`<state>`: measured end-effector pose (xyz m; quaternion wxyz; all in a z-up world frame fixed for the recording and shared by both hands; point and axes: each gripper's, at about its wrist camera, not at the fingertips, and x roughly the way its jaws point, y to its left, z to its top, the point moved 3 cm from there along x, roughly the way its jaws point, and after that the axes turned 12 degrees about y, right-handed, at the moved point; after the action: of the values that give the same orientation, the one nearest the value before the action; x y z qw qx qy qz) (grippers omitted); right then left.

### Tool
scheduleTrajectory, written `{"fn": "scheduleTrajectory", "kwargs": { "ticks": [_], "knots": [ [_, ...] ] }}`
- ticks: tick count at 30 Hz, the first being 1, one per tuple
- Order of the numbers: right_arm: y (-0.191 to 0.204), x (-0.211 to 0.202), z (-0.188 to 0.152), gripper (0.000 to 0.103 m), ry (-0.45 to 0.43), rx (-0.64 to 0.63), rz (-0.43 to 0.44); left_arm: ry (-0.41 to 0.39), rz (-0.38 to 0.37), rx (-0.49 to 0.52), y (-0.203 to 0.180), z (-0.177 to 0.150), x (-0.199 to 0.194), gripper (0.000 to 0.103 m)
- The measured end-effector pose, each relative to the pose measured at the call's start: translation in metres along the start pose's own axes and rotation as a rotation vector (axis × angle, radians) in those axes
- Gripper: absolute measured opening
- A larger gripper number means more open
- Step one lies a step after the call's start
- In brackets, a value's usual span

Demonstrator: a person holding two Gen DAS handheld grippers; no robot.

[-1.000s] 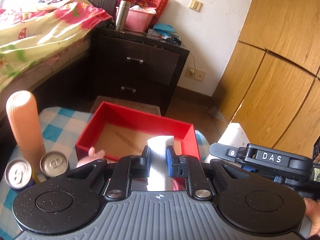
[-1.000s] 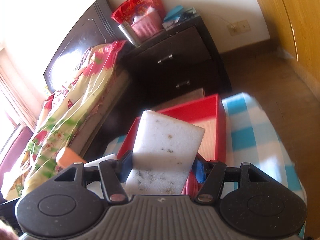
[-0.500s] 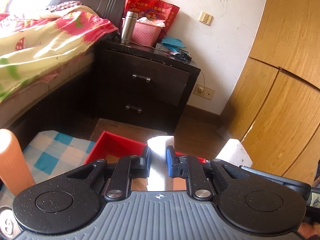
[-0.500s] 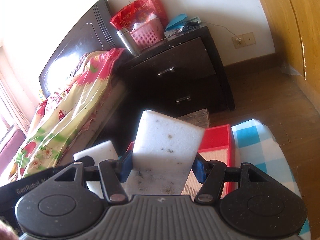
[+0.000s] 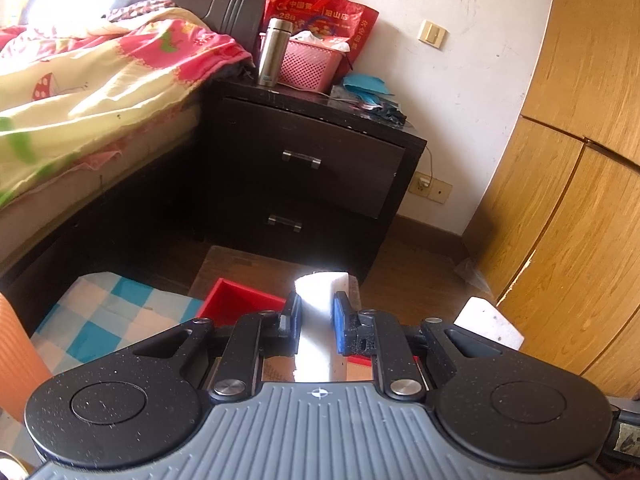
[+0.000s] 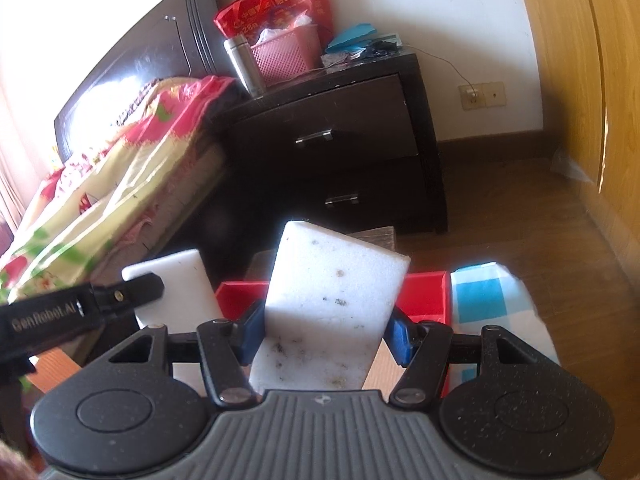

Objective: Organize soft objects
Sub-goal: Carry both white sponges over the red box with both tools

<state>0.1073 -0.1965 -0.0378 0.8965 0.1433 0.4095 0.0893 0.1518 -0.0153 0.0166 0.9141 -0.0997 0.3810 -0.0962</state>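
left gripper (image 5: 316,322): clamped on a narrow white sponge (image 5: 318,320), held edge-on between its blue pads, raised above the red box (image 5: 240,300)
right gripper (image 6: 326,330): closed on a broad, speckled white sponge (image 6: 332,312), its flat face toward the camera, tilted slightly to the right
both sponges: held side by side in the air; in the right wrist view the left one shows just beside the right one, apart from it
red box: open, on the blue-and-white checked counter (image 5: 116,312), below and in front of both grippers
orange cylinder (image 5: 16,360): stands at the counter's left edge
bedroom: a dark nightstand (image 5: 312,176) carries a steel flask (image 5: 272,52) and a pink basket (image 5: 310,64); a bed (image 5: 88,92) with a floral quilt lies to its left, a wooden wardrobe (image 5: 572,200) to the right
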Motion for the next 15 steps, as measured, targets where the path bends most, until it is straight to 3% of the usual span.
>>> {"fn": "scheduleTrajectory", "kwargs": {
  "ticks": [15],
  "knots": [
    [-0.003,0.037,0.003,0.040,0.049,-0.069,-0.129,0.076,0.048,-0.004,0.011,-0.008,0.037,0.016]
  ]
}}
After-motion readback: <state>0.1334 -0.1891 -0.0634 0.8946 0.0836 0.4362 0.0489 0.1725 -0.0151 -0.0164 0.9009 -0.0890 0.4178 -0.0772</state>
